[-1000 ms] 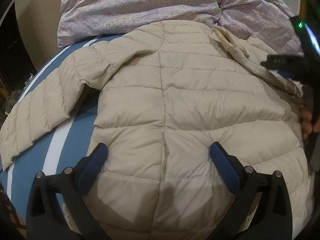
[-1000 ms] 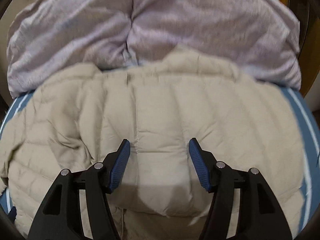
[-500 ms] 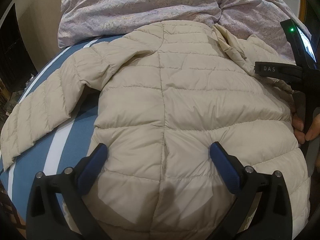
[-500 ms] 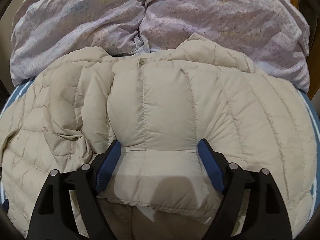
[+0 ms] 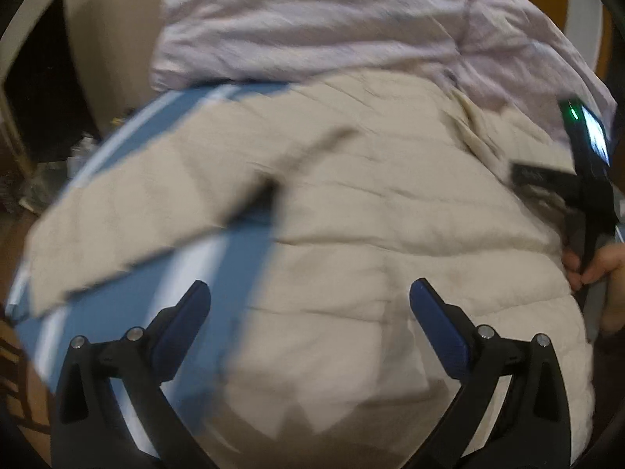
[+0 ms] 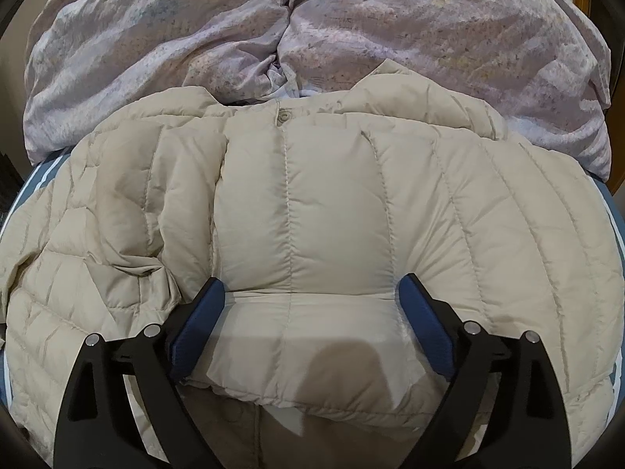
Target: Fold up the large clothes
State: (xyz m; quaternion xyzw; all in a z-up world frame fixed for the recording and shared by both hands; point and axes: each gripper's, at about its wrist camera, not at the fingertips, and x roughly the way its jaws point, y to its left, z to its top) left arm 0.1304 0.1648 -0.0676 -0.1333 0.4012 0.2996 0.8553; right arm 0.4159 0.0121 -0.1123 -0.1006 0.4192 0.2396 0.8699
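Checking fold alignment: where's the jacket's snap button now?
Right wrist view: the snap button sits upper centre on the beige jacket, at its far edge just below the lilac duvet.

Dim indoor light, left view motion-blurred, fisheye-warped edges.

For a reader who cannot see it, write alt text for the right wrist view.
A beige puffer jacket lies on a blue striped sheet, a lilac duvet behind it. The right gripper hovers over it, jaws opening, gripping nothing.
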